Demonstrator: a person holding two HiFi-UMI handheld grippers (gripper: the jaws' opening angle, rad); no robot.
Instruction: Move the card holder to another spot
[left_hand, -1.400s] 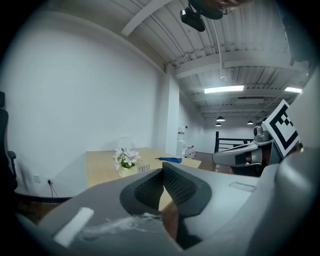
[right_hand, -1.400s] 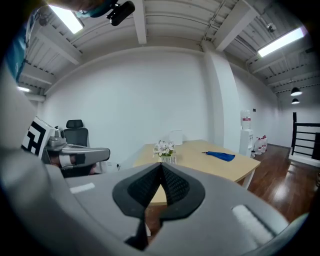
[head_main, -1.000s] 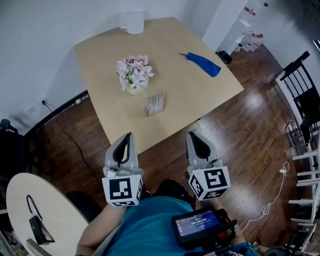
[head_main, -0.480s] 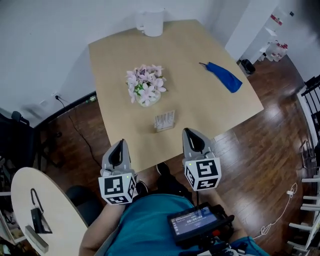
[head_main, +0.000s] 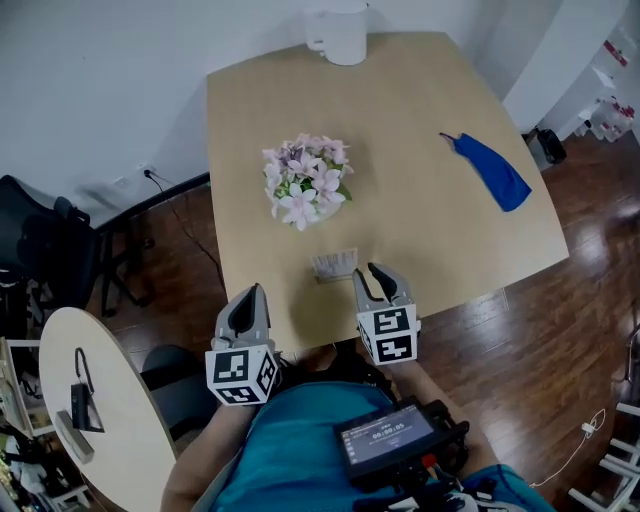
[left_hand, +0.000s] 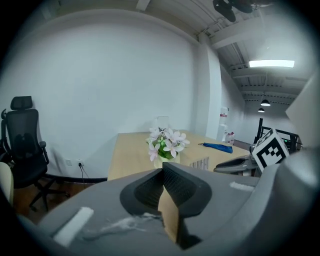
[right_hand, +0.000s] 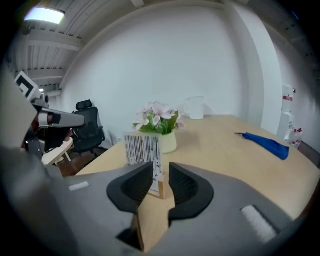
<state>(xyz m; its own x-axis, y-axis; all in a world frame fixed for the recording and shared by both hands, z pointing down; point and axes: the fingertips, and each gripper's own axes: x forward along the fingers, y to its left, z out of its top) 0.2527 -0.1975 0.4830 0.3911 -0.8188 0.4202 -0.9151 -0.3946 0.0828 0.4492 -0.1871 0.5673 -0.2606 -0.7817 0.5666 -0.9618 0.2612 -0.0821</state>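
Head view: I stand at the near edge of the pale wooden surface (head_main: 420, 120) with tongs in each hand. My left tongs (head_main: 252, 292) hang by its near left corner. My right tongs (head_main: 373, 272) reach over the front edge, with their tips just beside the card holder (head_main: 334, 264). The card holder stands upright near that edge, in front of the pot of pink flowers (head_main: 305, 185). A blue cloth (head_main: 490, 172) lies well apart to the right, and a white jug (head_main: 340, 35) sits at the far edge.

Left gripper view: my left tongs are closed tip to tip, with nothing in them. Beyond them I see the flowers, with the card holder just to their right.

Right gripper view: my right tongs are opening, with a clear gap between the pads. The striped card holder (right_hand: 143, 149) stands on the surface just ahead and a little left. Its right edge shows in the gap, and neither pad presses on it. The flower pot is close behind it.
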